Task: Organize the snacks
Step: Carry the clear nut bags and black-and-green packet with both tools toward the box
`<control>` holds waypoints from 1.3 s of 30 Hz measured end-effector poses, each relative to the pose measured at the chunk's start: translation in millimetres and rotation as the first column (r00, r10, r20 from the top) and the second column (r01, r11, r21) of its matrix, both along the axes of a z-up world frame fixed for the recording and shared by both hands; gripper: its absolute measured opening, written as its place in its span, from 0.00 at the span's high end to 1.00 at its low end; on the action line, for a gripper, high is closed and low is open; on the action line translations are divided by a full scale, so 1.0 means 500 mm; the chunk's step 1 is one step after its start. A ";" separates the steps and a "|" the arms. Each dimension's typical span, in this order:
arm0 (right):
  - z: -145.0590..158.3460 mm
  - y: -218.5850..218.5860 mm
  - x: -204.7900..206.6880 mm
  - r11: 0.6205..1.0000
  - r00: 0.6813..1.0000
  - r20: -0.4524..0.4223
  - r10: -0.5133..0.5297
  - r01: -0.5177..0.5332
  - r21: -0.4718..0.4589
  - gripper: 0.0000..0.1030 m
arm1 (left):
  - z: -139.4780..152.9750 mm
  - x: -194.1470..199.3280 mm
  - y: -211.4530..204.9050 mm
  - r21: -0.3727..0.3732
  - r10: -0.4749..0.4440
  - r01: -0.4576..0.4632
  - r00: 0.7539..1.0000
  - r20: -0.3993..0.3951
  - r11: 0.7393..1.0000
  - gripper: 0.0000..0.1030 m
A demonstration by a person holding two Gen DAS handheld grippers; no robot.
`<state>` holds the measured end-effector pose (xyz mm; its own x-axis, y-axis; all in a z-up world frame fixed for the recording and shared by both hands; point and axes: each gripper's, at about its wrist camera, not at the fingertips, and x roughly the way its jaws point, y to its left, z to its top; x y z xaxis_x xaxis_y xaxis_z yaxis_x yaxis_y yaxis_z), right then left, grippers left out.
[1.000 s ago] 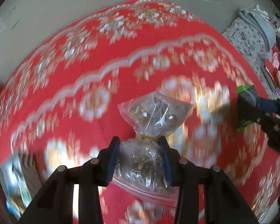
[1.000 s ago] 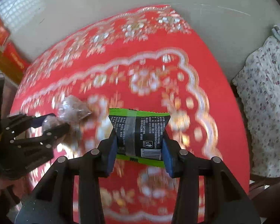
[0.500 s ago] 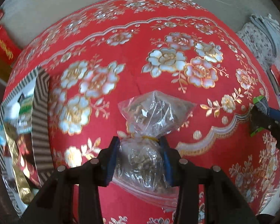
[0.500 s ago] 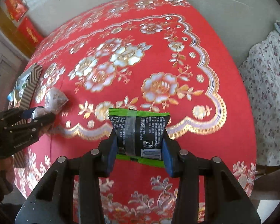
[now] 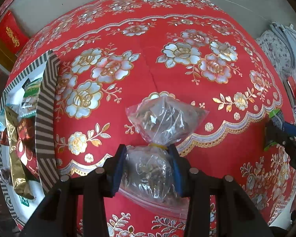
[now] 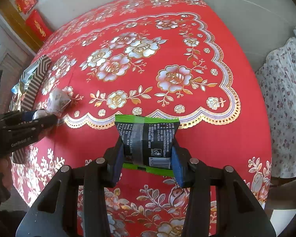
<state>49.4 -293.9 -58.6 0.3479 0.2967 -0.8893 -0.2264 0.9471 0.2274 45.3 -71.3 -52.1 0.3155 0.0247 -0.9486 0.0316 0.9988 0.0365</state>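
The left gripper (image 5: 147, 169) pinches a clear bag (image 5: 159, 126) of brown snack pieces just below its yellow tie, with the bag's loose top fanning away from the fingers. The right gripper (image 6: 146, 158) clamps a green-and-black packet (image 6: 147, 140) across its short width, its long axis running away from the camera. Both snacks are held above the red cloth (image 5: 167, 69), not resting on it.

The striped box (image 5: 46, 106) sits at the far left edge of the table, already holding several packets (image 5: 17, 138). It lies to the left of the bag, so the left gripper is clearly the nearer one; the right gripper is well apart from it, across the table. The likely next move is a leftward carry of the bag over the box's near wall.

The cloth is red with gold and white flowers, draped over a round table. A floral fabric (image 6: 286, 98) hangs at the right, and red banners (image 6: 31, 9) hang by the far left wall.
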 end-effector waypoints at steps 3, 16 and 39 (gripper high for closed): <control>0.000 -0.002 -0.002 1.000 1.000 -0.001 0.002 -0.002 0.005 0.59 | 0.000 -0.006 -0.002 -0.002 0.005 -0.005 1.000 -0.002 1.000 0.56; 0.001 -0.016 -0.017 1.000 1.000 -0.019 0.005 -0.004 0.031 0.59 | 0.007 -0.021 -0.006 -0.015 0.028 -0.028 1.000 -0.012 0.999 0.56; 0.115 0.152 0.013 0.992 0.992 0.085 0.090 -0.097 0.077 0.59 | 0.175 -0.070 0.176 -0.048 0.123 -0.116 0.978 0.170 0.992 0.56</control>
<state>55.9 -218.1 -0.9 0.3857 0.4007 -0.8311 -0.3341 0.9003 0.2790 10.5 16.5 35.6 0.4708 0.0376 -0.8814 -0.0917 0.9958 -0.0065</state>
